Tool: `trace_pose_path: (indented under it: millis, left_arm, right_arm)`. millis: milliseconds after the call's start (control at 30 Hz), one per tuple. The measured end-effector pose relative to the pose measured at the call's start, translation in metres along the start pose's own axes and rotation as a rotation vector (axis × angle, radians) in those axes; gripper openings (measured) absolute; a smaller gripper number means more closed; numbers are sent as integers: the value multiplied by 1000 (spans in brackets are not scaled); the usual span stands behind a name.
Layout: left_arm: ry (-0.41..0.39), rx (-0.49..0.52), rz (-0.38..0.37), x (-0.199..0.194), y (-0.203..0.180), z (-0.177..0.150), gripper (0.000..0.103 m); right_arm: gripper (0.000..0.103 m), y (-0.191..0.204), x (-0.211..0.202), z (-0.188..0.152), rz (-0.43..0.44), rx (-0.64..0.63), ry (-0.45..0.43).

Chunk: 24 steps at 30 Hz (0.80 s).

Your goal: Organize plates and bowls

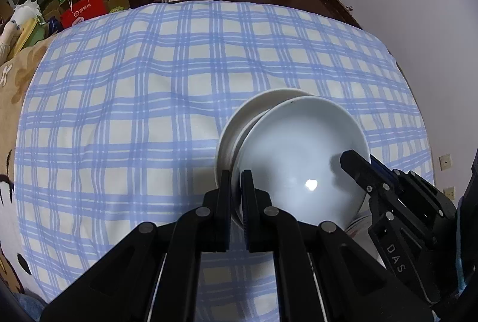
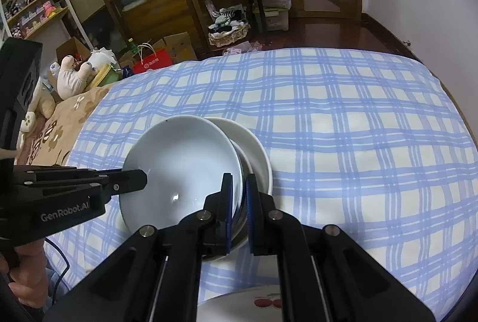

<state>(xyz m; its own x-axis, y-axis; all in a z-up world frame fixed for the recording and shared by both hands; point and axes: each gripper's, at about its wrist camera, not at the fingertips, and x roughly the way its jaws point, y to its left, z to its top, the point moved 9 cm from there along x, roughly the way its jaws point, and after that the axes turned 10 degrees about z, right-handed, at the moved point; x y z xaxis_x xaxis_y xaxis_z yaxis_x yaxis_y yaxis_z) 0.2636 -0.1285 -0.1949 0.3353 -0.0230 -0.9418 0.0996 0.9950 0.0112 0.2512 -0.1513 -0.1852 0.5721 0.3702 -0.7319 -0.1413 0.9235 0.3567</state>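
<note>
A blue-checked bedcover (image 1: 149,88) carries a cream bowl (image 1: 239,118) near its near edge. A glossy white bowl (image 1: 298,148), mouth up and tilted, sits partly inside it. The left gripper (image 1: 236,187) and the right gripper (image 2: 239,193) each pinch the white bowl's rim on opposite sides. A red-patterned plate (image 2: 266,302) lies nearest.

The 2 tools angle steeply downward: the left hand-held gripper (image 1: 236,181) and the right hand-held gripper (image 2: 239,187) each clamp a rim, opposite one another.
</note>
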Motion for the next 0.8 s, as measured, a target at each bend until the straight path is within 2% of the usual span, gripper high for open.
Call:
trace_pose_path:
  millis: [167,300,500,667,733,800]
  left_arm:
    - [2,-2,-4,1,0,0,7]
    - [6,-14,-19,1,2,1,8]
    - [-33,6,30,-7,7,6,11]
    - [-39,5,32,-9,15,9,12]
    - [-27,-3,45,-6,23,9,13]
    - [-9,-15,29,-4,27,6,15]
  right_arm:
    - [12,0,0,0,-29,-29,-11]
    - [13,-1,-1,1,-16,-18,-11]
    - [13,-2,-9,6,7,-2,-31]
    - [14,-9,-25,13,-6,10,-54]
    - [27,-14,-28,13,-21,20,-45]
    - [51,-23,-30,12,-46,33,-33]
